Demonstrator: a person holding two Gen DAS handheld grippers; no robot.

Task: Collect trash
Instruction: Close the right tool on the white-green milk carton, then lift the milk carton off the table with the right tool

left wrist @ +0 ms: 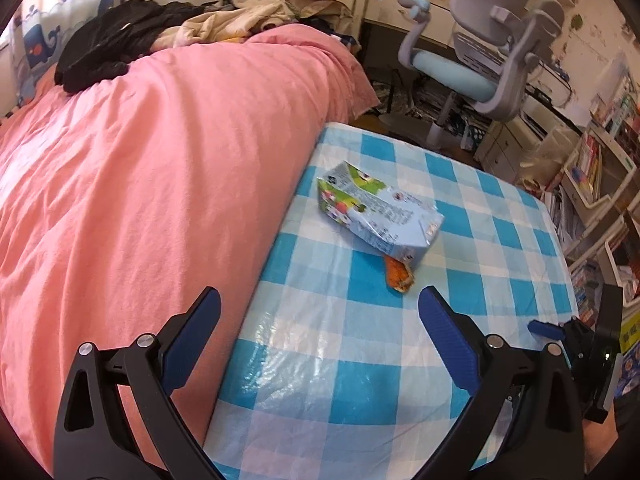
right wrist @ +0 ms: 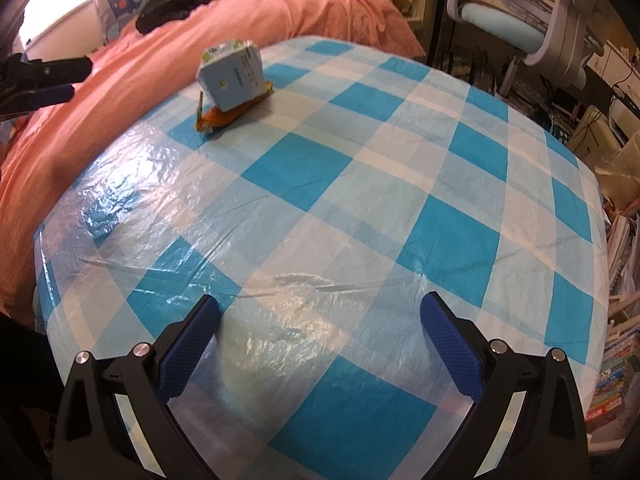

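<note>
On the blue-and-white checked plastic cloth (left wrist: 360, 360) that covers the desk, near the edge that meets the bed, lies a crushed drink carton (left wrist: 376, 212), pale blue with green and red fruit pictures and blocks of small print too fine to read; no brand name can be made out. From the right wrist view the carton's (right wrist: 232, 76) end face shows a small round mark and lines of blue text, equally illegible. Tucked partly under the carton is an orange snack wrapper (left wrist: 398, 274), crumpled, one end sticking out toward the camera. The left gripper (left wrist: 320, 306) hangs above the cloth just short of the wrapper, its blue-padded fingers spread wide with nothing between them. The right gripper (right wrist: 320, 314) is well back from the trash, over bare cloth, likewise wide apart and empty. A pink duvet (left wrist: 140, 180) lies on the bed alongside the desk, with dark clothing (left wrist: 120, 40) heaped at the far end. Beyond stands a grey and light-blue desk chair (left wrist: 480, 56), and bookshelves (left wrist: 600, 184) crowd the right.
</note>
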